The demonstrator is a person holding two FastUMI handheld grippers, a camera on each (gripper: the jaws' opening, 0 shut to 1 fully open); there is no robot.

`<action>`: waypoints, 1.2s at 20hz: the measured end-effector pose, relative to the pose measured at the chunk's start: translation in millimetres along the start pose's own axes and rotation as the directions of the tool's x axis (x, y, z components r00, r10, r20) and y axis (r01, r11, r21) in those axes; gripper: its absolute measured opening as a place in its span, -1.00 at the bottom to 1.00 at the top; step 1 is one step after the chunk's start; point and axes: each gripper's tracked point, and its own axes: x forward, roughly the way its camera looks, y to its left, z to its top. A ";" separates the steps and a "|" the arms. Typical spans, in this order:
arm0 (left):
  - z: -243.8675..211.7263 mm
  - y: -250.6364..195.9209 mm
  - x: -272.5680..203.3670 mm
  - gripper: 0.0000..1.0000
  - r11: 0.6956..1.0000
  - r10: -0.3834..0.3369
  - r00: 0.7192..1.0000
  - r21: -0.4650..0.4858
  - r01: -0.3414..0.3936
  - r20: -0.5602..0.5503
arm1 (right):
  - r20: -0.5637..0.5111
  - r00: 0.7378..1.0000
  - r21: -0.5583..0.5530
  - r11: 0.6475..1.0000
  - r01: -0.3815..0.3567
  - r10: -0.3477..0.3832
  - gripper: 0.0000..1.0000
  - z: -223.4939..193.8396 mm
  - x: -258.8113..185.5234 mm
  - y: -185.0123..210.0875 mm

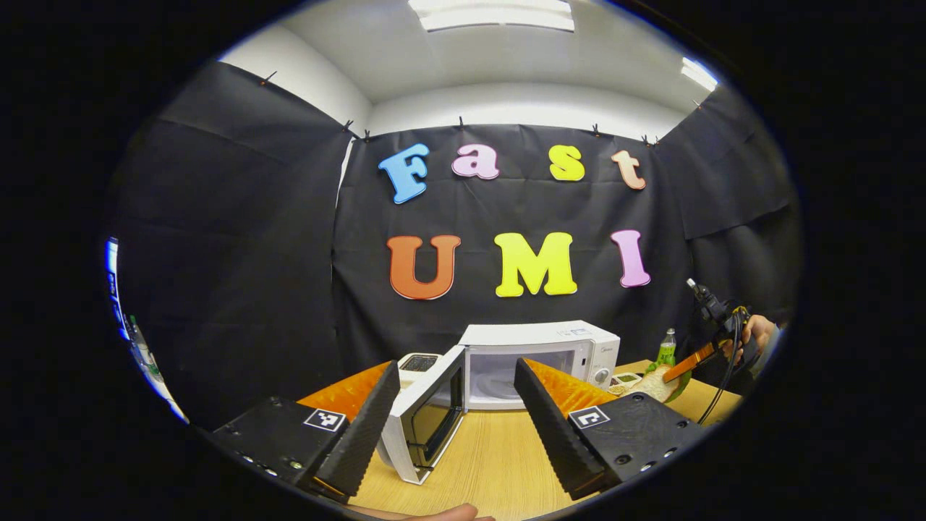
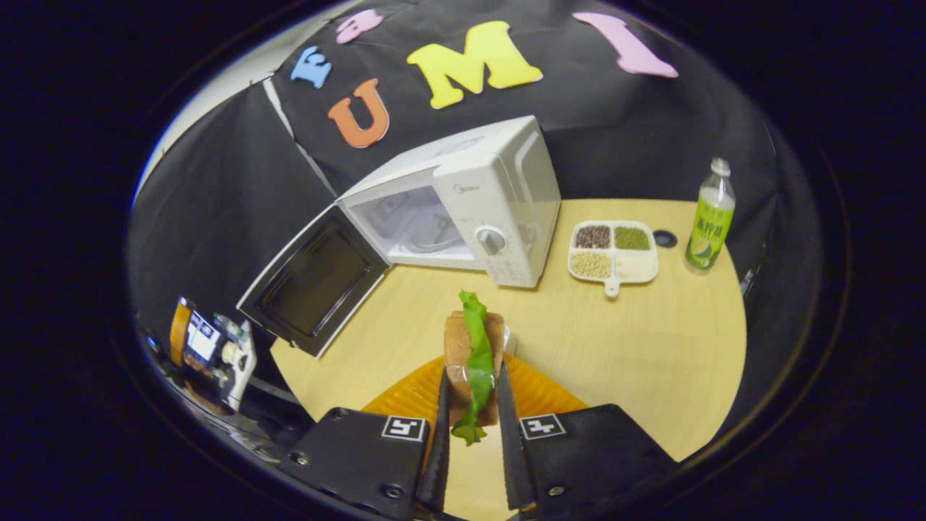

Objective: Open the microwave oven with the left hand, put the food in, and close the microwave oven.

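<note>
Between the right gripper's (image 2: pixel 474 405) fingers sits the sandwich (image 2: pixel 474 358), brown bread slices around green lettuce, clamped above the table (image 2: pixel 651 340). The white microwave (image 2: pixel 499 210) stands at eleven o'clock, door (image 2: pixel 315 282) swung open. The left gripper's (image 1: pixel 456 420) fingers are spread apart, empty.

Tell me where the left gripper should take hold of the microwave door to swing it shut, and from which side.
Judging by its pose, take the door at its free outer edge, farthest from the hinge on the microwave, coming from its outer face. It stands swung wide open, so a push there probably turns it most easily. The left gripper is open; the right gripper holds the sandwich.
</note>
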 end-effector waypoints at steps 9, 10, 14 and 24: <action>-3.6 1.8 5.1 0.91 0.998 -0.055 0.998 -0.003 0.055 0.002 | 0.114 0.985 -0.329 0.931 0.161 -0.130 -0.31 7.0 14.5 97.3; -4.7 -2.6 2.5 0.92 0.997 -0.071 0.997 0.016 0.071 0.002 | 0.136 0.982 -0.320 0.932 0.171 -0.133 -0.31 11.8 20.4 106.5; -6.4 -4.8 -2.8 0.92 0.996 -0.075 0.997 0.052 0.074 0.014 | 0.229 0.962 -0.271 0.940 0.208 -0.147 -0.31 36.9 48.8 141.4; 11.4 5.3 8.8 0.92 0.999 -0.048 0.994 0.032 0.045 0.102 | 0.434 0.889 -0.036 0.983 0.180 -0.146 -0.31 98.8 151.4 177.4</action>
